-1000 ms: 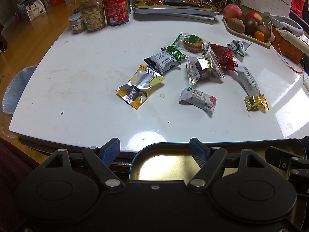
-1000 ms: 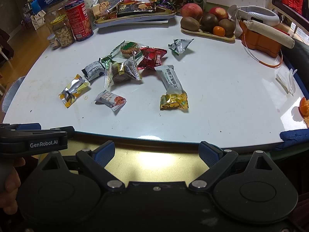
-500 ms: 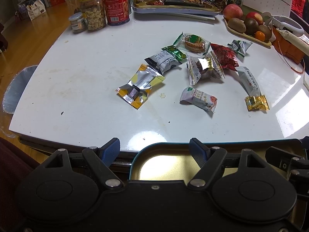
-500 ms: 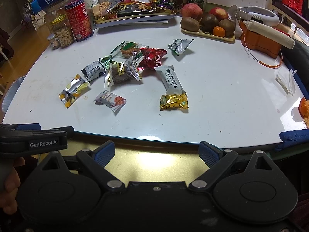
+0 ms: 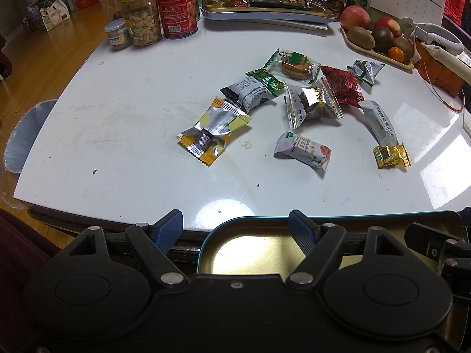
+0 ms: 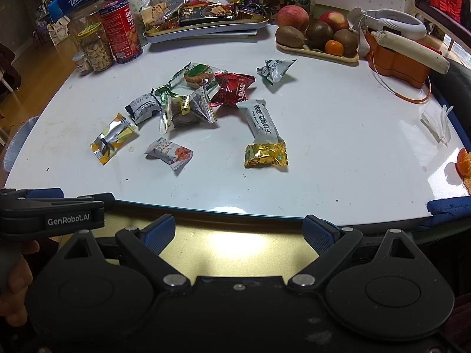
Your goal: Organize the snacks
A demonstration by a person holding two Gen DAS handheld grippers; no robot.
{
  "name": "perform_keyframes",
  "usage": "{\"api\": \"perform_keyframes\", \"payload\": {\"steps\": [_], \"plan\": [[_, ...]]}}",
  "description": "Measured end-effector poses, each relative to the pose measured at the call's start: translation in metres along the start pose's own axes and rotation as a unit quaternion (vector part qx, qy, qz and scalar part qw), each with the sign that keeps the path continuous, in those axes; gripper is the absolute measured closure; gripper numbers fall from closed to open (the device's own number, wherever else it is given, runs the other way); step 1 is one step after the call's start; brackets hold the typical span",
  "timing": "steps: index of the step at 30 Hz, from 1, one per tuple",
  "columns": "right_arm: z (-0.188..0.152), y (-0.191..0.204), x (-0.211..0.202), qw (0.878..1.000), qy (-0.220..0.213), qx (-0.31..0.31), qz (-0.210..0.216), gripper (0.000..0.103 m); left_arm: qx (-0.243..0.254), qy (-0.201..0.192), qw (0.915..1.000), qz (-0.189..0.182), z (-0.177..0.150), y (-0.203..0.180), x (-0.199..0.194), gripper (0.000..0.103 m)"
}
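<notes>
1. Left wrist view: the left gripper (image 5: pixel 235 225) hangs wide and empty above the gold tin (image 5: pixel 250 247) at the table's (image 5: pixel 132 103) near edge.
2. The right gripper (image 6: pixel 239 229) is likewise spread — holding nothing.
3. Wrapped snacks (image 6: pixel 191 108) lie scattered mid-table, well apart from both.

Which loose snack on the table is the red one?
The shiny red packet mid-pile, between the round biscuit pack and the long white bar. All others are silver, white, green or gold.
</notes>
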State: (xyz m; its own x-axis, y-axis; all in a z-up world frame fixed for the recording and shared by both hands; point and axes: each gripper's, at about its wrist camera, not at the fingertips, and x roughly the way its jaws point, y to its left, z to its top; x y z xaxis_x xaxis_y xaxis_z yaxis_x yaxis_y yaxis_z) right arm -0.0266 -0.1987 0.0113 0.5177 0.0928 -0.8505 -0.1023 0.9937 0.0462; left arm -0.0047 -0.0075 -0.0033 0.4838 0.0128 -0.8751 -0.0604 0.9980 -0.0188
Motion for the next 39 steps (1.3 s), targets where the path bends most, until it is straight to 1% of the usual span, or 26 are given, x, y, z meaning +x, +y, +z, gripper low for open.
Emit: {"api": "perform_keyframes", "payload": {"steps": [20, 31, 39], "plan": [[0.000, -0.002, -0.003, 1.000, -0.008, 0.009, 0.003, 0.005, 0.003, 0.003, 1.0000, -0.001, 0.001, 0.000, 0.000, 0.025], [0.007, -0.016, -0.004, 0.998, -0.007, 0.050, 0.031, 0.005, -0.007, 0.013, 0.9998, -0.011, 0.003, 0.002, 0.003, 0.025], [0.014, -0.017, -0.005, 0.998, -0.008, 0.048, 0.041, 0.005, -0.018, 0.027, 0.9994, -0.010, 0.006, 0.005, 0.006, 0.025]]}}
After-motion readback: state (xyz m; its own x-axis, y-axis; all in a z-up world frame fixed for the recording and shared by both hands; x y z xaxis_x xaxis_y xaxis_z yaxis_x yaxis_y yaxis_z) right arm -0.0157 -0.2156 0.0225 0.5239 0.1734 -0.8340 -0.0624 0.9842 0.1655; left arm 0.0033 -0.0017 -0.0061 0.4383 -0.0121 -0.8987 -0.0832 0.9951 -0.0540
